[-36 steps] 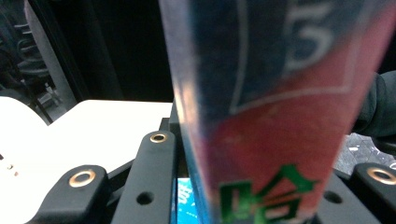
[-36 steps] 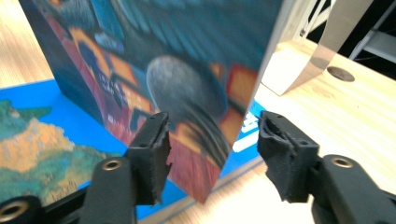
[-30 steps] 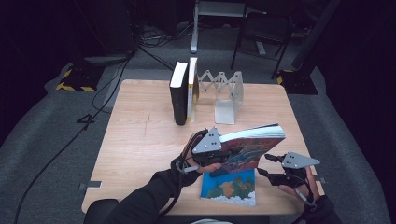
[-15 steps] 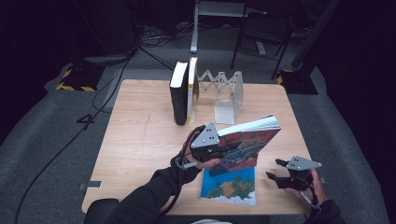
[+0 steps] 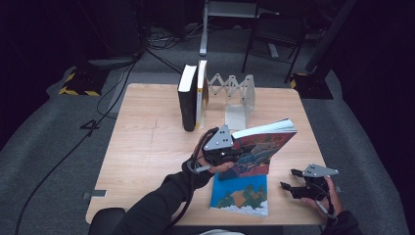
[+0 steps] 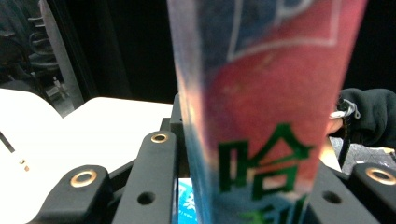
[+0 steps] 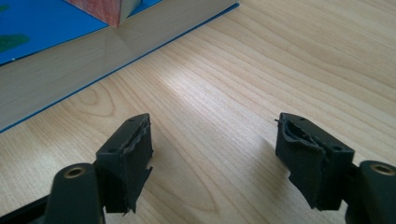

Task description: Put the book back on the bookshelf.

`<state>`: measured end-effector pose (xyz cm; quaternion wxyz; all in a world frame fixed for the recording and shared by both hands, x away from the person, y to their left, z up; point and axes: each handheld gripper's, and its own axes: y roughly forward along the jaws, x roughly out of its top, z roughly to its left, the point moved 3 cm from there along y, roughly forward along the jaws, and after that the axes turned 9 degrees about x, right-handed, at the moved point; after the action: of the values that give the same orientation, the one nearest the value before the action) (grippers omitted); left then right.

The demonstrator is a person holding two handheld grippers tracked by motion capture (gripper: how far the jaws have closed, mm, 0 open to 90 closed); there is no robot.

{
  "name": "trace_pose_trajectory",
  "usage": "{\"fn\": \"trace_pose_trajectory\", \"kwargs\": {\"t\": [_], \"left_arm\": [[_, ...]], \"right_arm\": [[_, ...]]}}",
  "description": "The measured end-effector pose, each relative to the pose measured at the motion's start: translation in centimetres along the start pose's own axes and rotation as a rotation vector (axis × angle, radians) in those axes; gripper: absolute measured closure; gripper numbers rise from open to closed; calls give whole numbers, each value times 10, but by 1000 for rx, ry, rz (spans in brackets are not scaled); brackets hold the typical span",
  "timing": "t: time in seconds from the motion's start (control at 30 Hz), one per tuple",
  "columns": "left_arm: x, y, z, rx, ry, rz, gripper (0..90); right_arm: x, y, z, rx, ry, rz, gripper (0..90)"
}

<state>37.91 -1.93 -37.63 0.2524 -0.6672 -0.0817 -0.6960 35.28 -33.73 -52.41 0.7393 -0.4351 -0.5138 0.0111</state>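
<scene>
The left tongs (image 5: 234, 155) are clamped on a red-and-blue book (image 5: 262, 149), gripping it at its spine end and holding it tilted above the wooden surface (image 5: 147, 147), near the middle and toward 5 o'clock; its page edges face up and its far end rises toward 2 o'clock. In the left gripper view the book (image 6: 261, 107) stands between the black jaws; green Chinese characters run down its red cover, the uppermost reading "哈", while the one below is cut off and the white marking higher up is too blurred to read, perhaps a frame or letters.

Directly beneath, at 6 o'clock on the surface, a second book with a blue cover (image 5: 241, 195) lies flat, showing green and white shapes; the lifted book's lower corner seems to sit just above or on it. The right gripper view shows that blue book (image 7: 70, 60) at 11 o'clock, with bare wood ahead.

The right tongs (image 5: 292, 182) rest low at 4 o'clock near the surface edge, spread wide and holding nothing.

At 12 o'clock a black book (image 5: 186, 100) and a white-and-yellow one (image 5: 201, 93) stand upright together, with an expanding grey book rack (image 5: 237, 95) just beside them toward 3 o'clock.
</scene>
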Motion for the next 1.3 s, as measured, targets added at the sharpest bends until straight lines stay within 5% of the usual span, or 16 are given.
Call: {"fn": "trace_pose_trajectory", "kwargs": {"t": [0.5, 0.93, 1.3], "left_arm": [[23, 11, 8, 47, 4, -6, 741], [35, -5, 43, 158, -17, -31, 740], [24, -24, 75, 282, -78, -18, 739]], "right_arm": [[0, 0, 0, -2, -2, 1, 262], [0, 0, 1, -14, -19, -2, 262], [0, 0, 1, -17, -19, -2, 249]]}}
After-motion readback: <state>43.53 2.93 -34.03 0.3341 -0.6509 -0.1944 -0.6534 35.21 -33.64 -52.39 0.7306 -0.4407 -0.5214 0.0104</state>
